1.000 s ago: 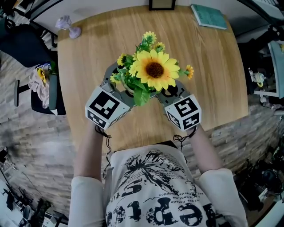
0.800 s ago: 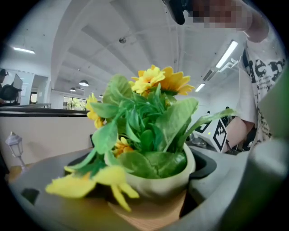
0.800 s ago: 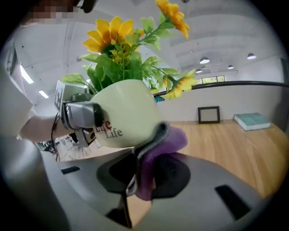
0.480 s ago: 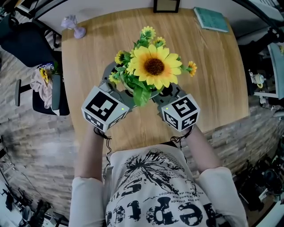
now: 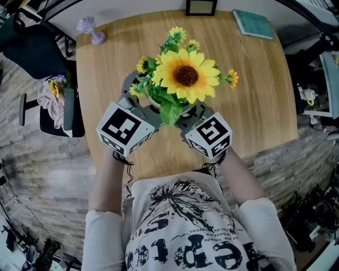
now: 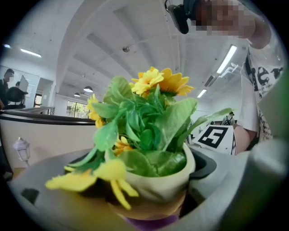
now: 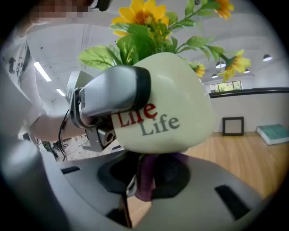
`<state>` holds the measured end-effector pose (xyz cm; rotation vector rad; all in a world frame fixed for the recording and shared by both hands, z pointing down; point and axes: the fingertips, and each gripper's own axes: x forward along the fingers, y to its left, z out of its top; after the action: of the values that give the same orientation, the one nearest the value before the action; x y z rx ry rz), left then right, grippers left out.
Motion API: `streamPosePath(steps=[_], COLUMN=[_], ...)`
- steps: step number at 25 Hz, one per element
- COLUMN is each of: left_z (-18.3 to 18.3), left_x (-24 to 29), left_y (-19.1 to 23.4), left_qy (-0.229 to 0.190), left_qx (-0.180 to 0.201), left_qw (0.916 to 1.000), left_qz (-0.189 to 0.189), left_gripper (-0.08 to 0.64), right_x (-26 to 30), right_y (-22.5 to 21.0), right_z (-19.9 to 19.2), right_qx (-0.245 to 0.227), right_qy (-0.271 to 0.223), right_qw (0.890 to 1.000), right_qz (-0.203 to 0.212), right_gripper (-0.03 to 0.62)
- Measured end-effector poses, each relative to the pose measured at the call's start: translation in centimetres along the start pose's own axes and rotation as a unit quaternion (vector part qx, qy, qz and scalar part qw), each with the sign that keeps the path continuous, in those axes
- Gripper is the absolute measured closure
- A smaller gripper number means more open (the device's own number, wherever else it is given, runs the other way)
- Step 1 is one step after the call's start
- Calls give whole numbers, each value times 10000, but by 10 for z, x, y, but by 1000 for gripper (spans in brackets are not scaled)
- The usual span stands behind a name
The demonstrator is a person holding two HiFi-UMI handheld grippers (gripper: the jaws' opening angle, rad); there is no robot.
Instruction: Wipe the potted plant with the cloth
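Note:
A potted plant [image 5: 185,77] with a big sunflower and small yellow blooms is held up over the round wooden table [image 5: 254,95]. Its cream pot [image 7: 167,108] carries the word "Life". My left gripper [image 5: 145,100] is shut on the pot [image 6: 158,180], one finger [image 7: 113,97] lying against its side. My right gripper [image 5: 188,114] sits just below the pot, shut on a purple cloth [image 7: 146,180] that touches the pot's underside. The leaves hide the pot in the head view. A purple strip of cloth [image 6: 149,223] shows under the pot in the left gripper view.
At the table's far edge stand a small lilac ornament [image 5: 91,30], a dark picture frame [image 5: 201,7] and a teal book [image 5: 255,24]. A chair [image 5: 53,100] with draped cloth is at the left beside the table. Cluttered floor lies at the right.
My right gripper has slid left, closer under the pot. The plant and my left gripper have barely shifted.

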<state>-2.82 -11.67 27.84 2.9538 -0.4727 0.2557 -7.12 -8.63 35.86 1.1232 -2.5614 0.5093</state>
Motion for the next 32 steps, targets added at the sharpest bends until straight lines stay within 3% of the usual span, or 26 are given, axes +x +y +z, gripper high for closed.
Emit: streamPosePath(steps=[6, 14, 32], left_z=[-2, 0, -4], left_x=[-5, -10, -18], left_y=[1, 2, 7], left_qy=[-16, -276, -338], left_qx=[-50, 105, 188], left_qw=[10000, 9993, 9974], left_qz=[45, 212, 607], left_gripper=[25, 26, 26], right_x=[-3, -18, -64], right_y=[11, 4, -47], right_z=[-8, -13, -8], right_qx=[-78, -71, -2], right_qy=[169, 126, -208], right_qw=[9997, 9999, 9970], right_qz=[175, 66, -750], right_gripper=[511, 511, 511])
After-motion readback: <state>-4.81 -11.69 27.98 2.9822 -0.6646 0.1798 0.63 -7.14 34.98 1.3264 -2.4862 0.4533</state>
